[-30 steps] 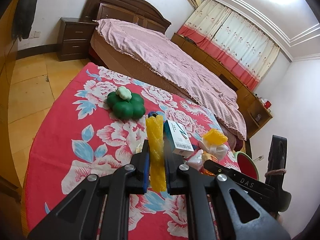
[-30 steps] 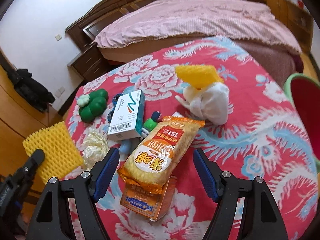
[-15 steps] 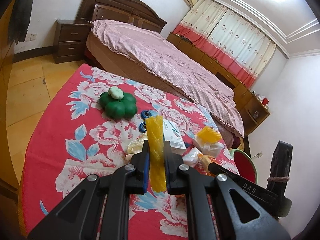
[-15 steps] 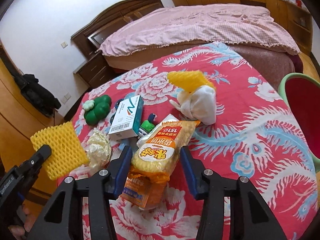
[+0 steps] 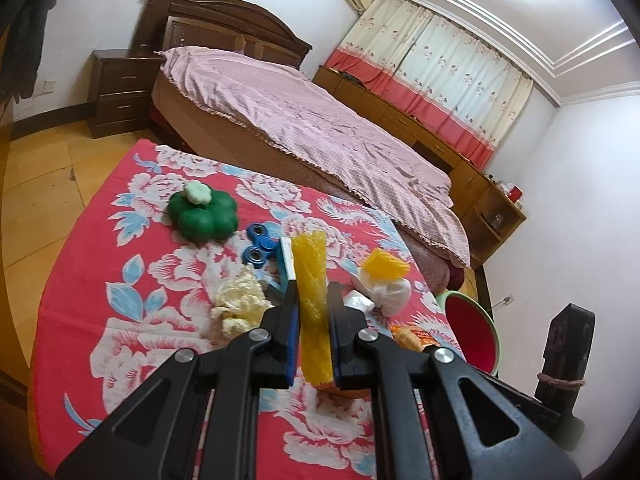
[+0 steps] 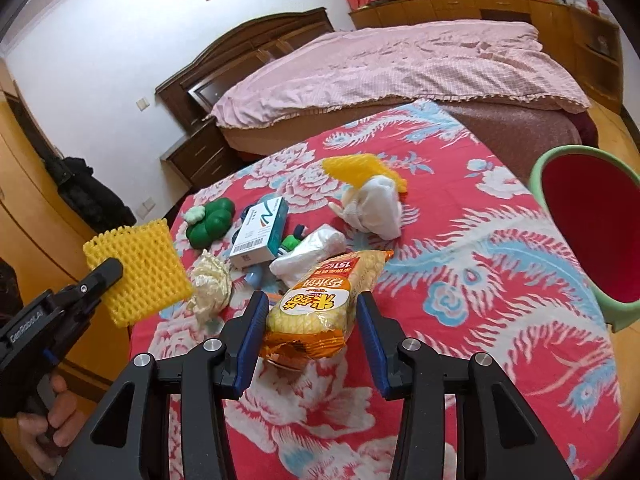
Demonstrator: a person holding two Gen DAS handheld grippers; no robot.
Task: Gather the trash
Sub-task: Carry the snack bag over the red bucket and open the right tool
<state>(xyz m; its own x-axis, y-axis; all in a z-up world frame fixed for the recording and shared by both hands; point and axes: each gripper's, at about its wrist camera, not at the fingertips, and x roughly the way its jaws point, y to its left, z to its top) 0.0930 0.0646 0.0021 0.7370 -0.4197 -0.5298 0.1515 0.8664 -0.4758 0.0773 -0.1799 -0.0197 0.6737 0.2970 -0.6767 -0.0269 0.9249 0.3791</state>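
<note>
— Bedroom table (image 6: 500, 300), floral cloth, strewn with rubbish: where's the bin (image 6: 588, 236)?
— At three o'clock. The left gripper (image 5: 313, 320) clamps yellow foam netting (image 5: 310, 300), lifted for binning; the right gripper's (image 6: 312, 320) jaws are closing around the snack packet (image 6: 320, 304).

Each black gripper (image 6: 310, 330) has 2 blue-padded fingers (image 6: 250, 342), silver screws (image 6: 408, 345) and triangular cut-outs.

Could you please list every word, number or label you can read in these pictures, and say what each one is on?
"GenRoboLAI", roughly: body of the left gripper
"151" plus large Chinese characters, upside down: orange snack bag
Barcode and small print, unreadable: white and teal box
Nothing else is legible.
</note>
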